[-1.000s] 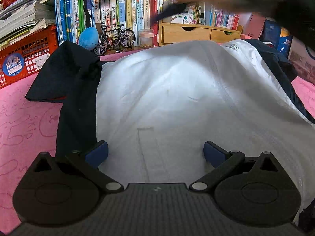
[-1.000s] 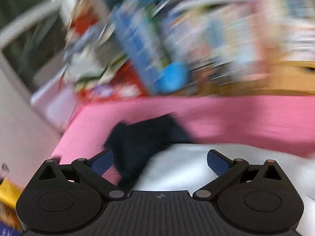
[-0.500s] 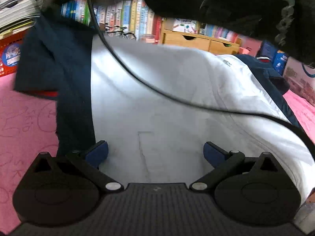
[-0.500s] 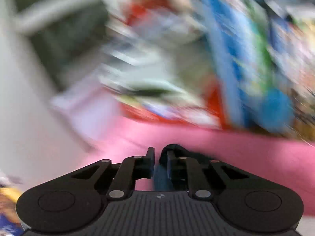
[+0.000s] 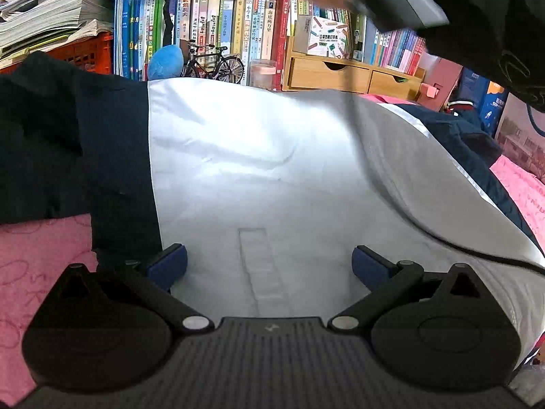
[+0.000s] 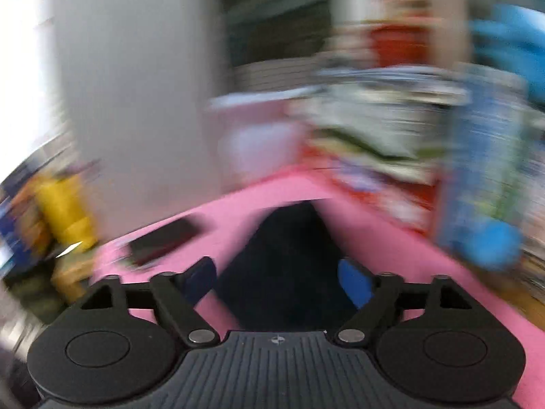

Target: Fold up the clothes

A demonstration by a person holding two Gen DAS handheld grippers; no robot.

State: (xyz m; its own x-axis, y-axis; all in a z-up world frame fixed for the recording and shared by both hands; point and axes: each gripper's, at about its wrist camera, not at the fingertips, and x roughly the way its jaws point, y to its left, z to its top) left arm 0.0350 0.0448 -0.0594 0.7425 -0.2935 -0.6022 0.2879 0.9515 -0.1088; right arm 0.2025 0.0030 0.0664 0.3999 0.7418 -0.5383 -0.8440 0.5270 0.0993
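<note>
A white shirt [image 5: 259,156] with navy sleeves lies spread on the pink cloth [image 5: 34,266]. My left gripper [image 5: 269,266] is open, its blue pads low over the white body near the hem with nothing pinched. One navy sleeve [image 5: 61,136] spreads out to the left, the other [image 5: 470,136] at the far right. The right wrist view is blurred by motion. My right gripper [image 6: 277,281] has its jaws opening wide. The navy sleeve [image 6: 286,238] lies on the pink cloth [image 6: 391,245] beneath and beyond the pads, which do not press on it.
Along the back stand a bookshelf [image 5: 238,24], a red crate [image 5: 88,54] of papers, a toy bicycle [image 5: 214,63], a blue plush [image 5: 165,63] and wooden drawers [image 5: 340,75]. A black cable [image 5: 477,252] crosses the shirt's right side. A dark flat object [image 6: 163,238] lies on the cloth.
My right gripper went from open to shut on the navy sleeve, lifted it, and now stands open again with the sleeve laid out to the left. My left gripper has not moved.
</note>
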